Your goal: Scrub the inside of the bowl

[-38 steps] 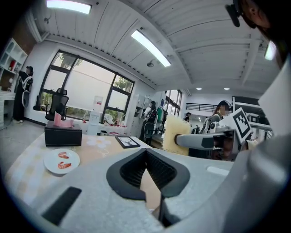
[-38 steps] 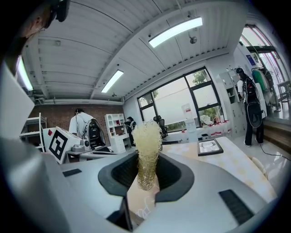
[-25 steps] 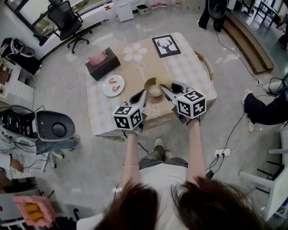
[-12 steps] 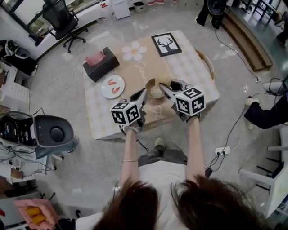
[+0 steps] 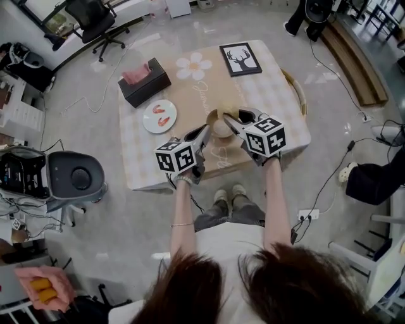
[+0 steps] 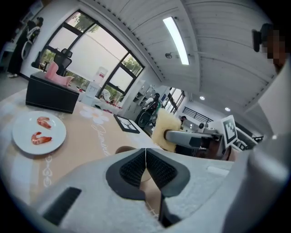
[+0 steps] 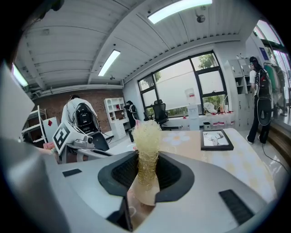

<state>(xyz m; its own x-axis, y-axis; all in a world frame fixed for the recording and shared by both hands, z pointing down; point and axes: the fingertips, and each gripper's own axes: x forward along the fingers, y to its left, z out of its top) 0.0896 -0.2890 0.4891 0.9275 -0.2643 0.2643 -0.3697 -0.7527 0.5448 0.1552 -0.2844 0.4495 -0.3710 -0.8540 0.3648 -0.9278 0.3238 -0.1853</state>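
an open office-like lab: swivel chair (image 5: 93, 22), big windows (image 7: 182, 91), ceiling strip lights (image 7: 177, 10), cables (image 5: 329, 180) across glossy floor (image 5: 126, 221).

- Jaws of the left gripper (image 5: 205, 129) and right gripper (image 5: 233, 116) cover much of the bowl (image 5: 212, 119).
- The lower end of the scrubber (image 7: 146, 145) is buried between the right gripper's pads.
- The 2 red pieces on the plate (image 5: 150, 118) are too small to identify.
- A person (image 5: 373, 180) at the right edge is cut off.

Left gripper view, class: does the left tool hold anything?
No, the left tool has its jaws together, with nothing between them.
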